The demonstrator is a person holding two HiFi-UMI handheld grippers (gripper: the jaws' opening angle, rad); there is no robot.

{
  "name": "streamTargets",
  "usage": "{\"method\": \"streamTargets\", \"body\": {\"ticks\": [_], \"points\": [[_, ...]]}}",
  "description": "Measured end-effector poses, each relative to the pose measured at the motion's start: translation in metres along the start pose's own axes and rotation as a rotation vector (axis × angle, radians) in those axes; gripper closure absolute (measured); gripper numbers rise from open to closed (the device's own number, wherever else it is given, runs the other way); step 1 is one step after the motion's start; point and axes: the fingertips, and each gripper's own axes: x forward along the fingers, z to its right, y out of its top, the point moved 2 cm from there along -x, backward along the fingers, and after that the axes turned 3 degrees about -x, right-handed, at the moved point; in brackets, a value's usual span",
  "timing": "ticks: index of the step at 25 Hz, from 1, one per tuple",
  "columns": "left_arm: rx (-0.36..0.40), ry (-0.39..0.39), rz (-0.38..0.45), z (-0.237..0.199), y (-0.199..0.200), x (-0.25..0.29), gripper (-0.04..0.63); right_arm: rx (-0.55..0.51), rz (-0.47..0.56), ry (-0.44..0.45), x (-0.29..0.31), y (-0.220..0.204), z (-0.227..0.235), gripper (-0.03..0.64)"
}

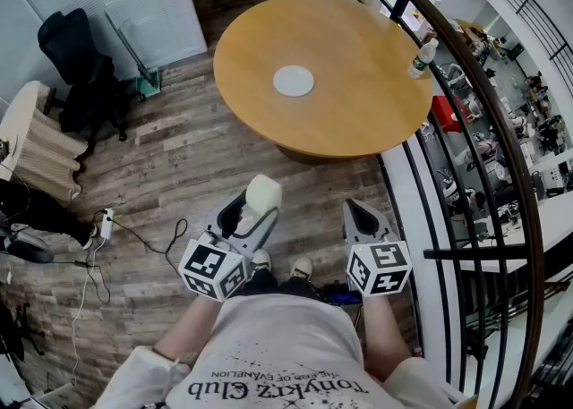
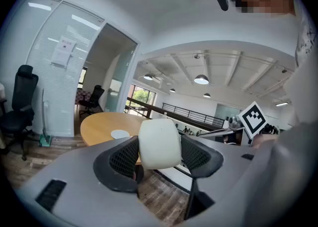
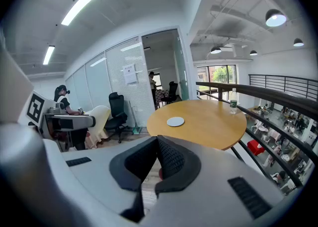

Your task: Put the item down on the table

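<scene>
A cream-white rounded block (image 1: pixel 262 193) (image 2: pixel 159 143) sits clamped between the jaws of my left gripper (image 1: pixel 255 203) (image 2: pixel 159 151), held over the wood floor short of the table. The round wooden table (image 1: pixel 349 103) (image 2: pixel 99 124) (image 3: pixel 218 121) lies ahead, with a small white disc (image 1: pixel 294 80) (image 2: pixel 119 133) (image 3: pixel 175 121) near its middle. My right gripper (image 1: pixel 362 217) (image 3: pixel 157 157) hangs beside the left one, shut, its pads meeting with nothing between them.
A water bottle (image 1: pixel 423 57) (image 3: pixel 232 101) stands at the table's right edge by the black railing (image 1: pixel 483 94), with a drop to a lower floor beyond. Black office chair (image 1: pixel 76 67) and glass partition are at left. Cables lie on the floor (image 1: pixel 116 237).
</scene>
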Motion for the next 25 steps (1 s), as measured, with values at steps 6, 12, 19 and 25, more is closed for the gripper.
{"method": "streamTargets", "body": {"ticks": [6, 12, 19, 25], "points": [[0.034, -0.029, -0.020, 0.018, -0.006, 0.004, 0.313, 0.011, -0.006, 0.008, 0.000, -0.002, -0.006, 0.592], [0.039, -0.034, -0.015, 0.015, -0.004, 0.002, 0.313, 0.009, -0.009, 0.001, -0.002, -0.004, -0.005, 0.592], [0.027, -0.023, -0.017, 0.008, -0.005, -0.004, 0.313, 0.051, 0.016, 0.015, -0.003, -0.004, -0.008, 0.592], [0.017, -0.026, -0.028, -0.005, -0.008, -0.013, 0.313, 0.052, 0.021, 0.006, -0.001, -0.005, -0.018, 0.592]]}}
